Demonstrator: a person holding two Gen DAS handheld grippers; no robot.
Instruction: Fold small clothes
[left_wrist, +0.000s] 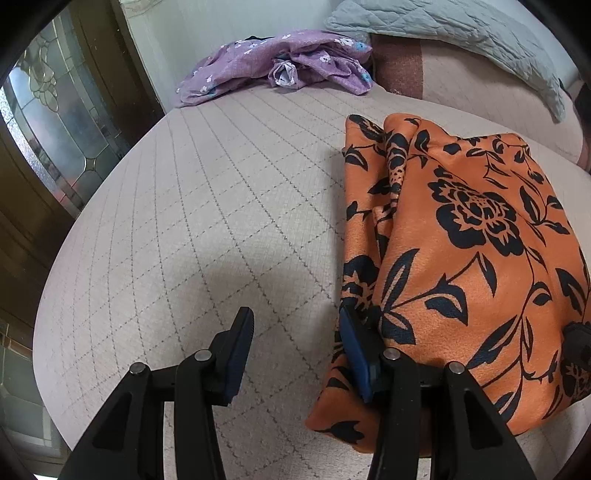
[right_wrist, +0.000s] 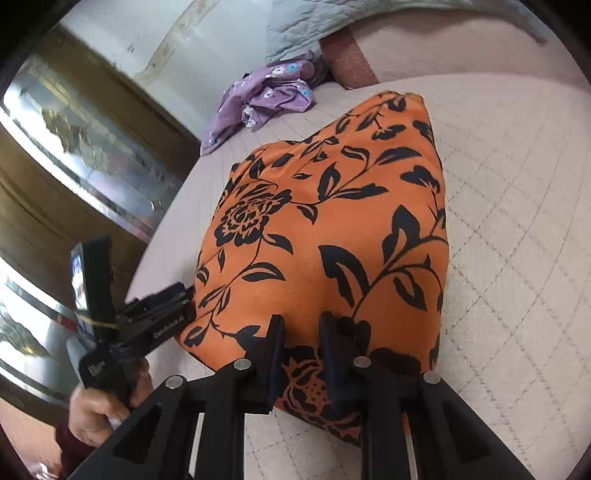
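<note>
Soft daylight lit both pictures. The left gripper (left_wrist: 293, 354) cast a gray shadow on the bed (left_wrist: 192, 206). Edges curved and went black. The door (right_wrist: 74, 140) in the right view looked blurry.

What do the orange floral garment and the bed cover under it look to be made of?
Orange floral garment: thin woven fabric with a slight satin sheen, likely polyester or silky blend; highlights glide over soft folds, fine weave shows up close. Bed cover: matte, textured quilted cloth, probably cotton blend; stitched diamond lines and a coarse, dull surface.
</note>
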